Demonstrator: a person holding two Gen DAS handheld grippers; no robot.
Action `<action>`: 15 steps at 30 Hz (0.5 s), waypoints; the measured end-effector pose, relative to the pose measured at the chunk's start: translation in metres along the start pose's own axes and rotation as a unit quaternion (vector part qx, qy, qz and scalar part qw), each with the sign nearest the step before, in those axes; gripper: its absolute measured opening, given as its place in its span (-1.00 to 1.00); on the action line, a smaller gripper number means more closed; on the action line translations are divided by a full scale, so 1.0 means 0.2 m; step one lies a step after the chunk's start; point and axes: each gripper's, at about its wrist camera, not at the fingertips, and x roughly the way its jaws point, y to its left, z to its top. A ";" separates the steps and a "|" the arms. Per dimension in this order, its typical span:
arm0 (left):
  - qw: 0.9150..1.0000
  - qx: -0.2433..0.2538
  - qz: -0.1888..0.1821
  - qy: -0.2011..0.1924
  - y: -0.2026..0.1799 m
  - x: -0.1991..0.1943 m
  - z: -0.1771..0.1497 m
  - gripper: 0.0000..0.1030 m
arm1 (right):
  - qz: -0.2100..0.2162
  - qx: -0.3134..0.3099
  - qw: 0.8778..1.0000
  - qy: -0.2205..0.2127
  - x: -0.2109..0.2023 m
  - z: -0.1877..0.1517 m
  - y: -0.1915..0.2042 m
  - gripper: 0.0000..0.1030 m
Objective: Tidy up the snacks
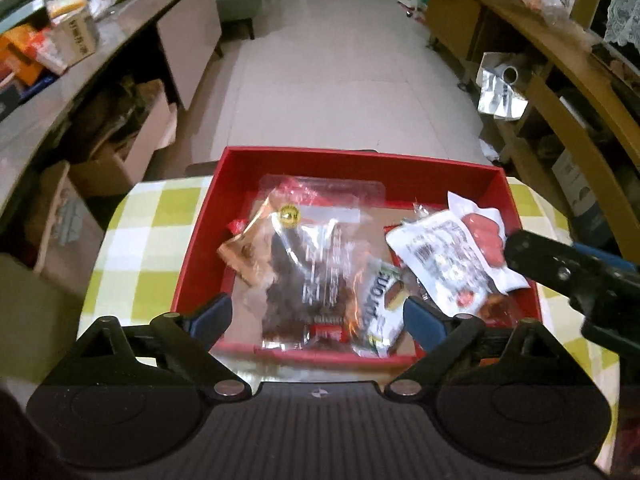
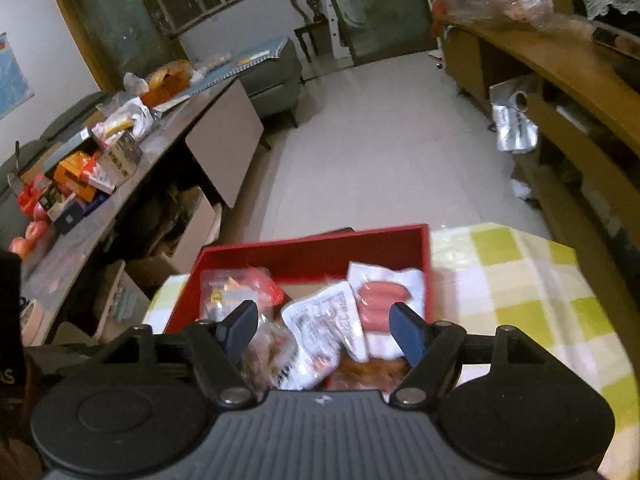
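Slick plastic all round: sausage packet (image 2: pixel 384 300) between and just beyond the right tongs (image 2: pixel 324 330), inside the red box (image 2: pixel 312 254). Probably light, floppy, slippery; best pinched at a flat sealed edge. Both tongs wide open, holding nothing; left tongs (image 1: pixel 318 316) over a clear bag of dark snacks (image 1: pixel 308 280). Checked desk (image 2: pixel 520 280) beneath.

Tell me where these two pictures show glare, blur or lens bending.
Left wrist view: glare on the clear snack bag; counters curve from the fisheye. Right wrist view: the sausage pack and the red box look motion-blurred; room edges bend.
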 end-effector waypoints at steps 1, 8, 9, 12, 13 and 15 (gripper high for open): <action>1.000 -0.006 0.004 -0.001 0.01 -0.02 -0.03 0.87 | -0.005 -0.003 1.000 0.001 -0.03 -0.02 0.00 0.52; 0.999 -0.040 -0.025 -0.004 0.08 -0.17 -0.24 0.87 | -0.028 -0.035 0.998 0.034 -0.18 -0.22 0.03 0.52; 0.999 -0.041 -0.029 -0.007 0.08 -0.19 -0.28 0.87 | -0.029 -0.038 0.998 0.037 -0.20 -0.25 0.04 0.52; 0.998 -0.045 -0.036 -0.009 0.08 -0.24 -0.36 0.87 | -0.035 -0.049 0.997 0.037 -0.26 -0.32 0.05 0.52; 0.998 -0.043 -0.038 -0.010 0.07 -0.25 -0.37 0.87 | -0.036 -0.052 0.997 0.039 -0.28 -0.34 0.06 0.52; 0.998 -0.041 -0.044 -0.019 0.06 -0.29 -0.40 0.85 | -0.039 -0.051 0.997 0.039 -0.31 -0.37 0.06 0.52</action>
